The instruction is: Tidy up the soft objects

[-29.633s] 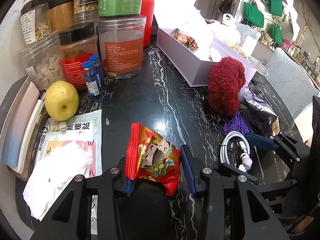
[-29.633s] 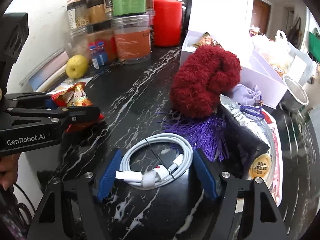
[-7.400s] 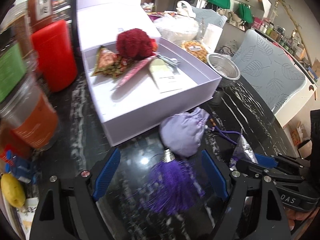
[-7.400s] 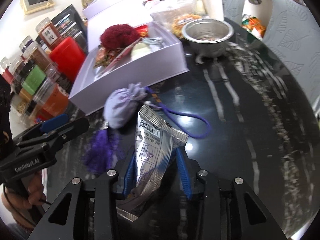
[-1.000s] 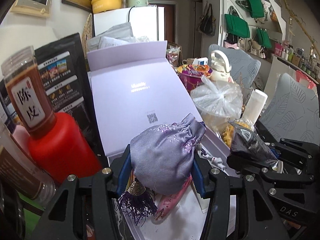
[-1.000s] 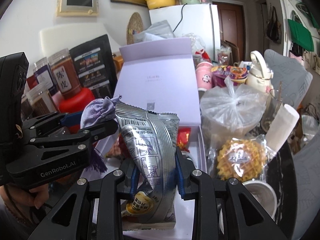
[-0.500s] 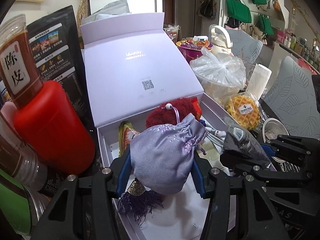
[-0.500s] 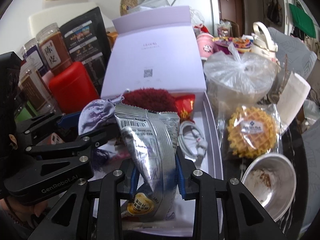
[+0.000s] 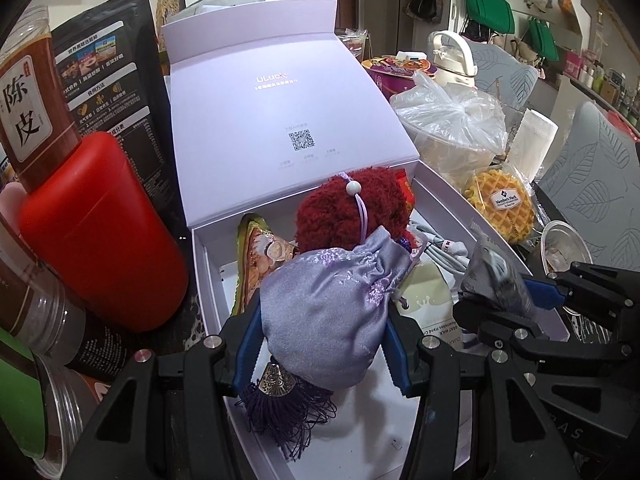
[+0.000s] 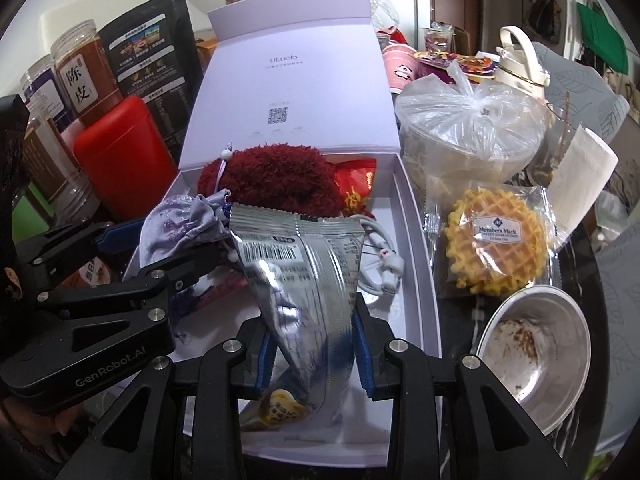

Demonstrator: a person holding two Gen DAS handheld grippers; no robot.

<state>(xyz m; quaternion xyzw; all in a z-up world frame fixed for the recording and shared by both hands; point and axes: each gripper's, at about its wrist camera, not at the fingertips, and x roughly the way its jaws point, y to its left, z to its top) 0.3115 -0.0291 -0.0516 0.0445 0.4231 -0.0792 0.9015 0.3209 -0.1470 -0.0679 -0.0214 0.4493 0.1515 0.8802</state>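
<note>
**A:** Half a second earlier both loads sat higher against the lid; by this moment both grippers had tipped down over the open lilac box, and more of its floor showed beneath them.

**B:** What was each one carrying?

**A:** The left gripper was clamped on the lavender pouch, its purple tassel dangling just over the near floor of the box. The right gripper was clamped on the silver snack packet, which hung over the box's near-right part.

**B:** And what was already inside?

**A:** The red fuzzy ball at the back, a red snack bag beside it, the white cable along the right wall and a green-edged packet on the left.

**B:** So how should the drop have gone?

**A:** Lower first, I'd say, so the tassel settled inside rather than trailing over the front wall. Then part each pair of jaws in turn, keeping the two tools from knocking, since they were close together. The pouch's cord lay over the fuzzy ball and could have snagged.
</note>
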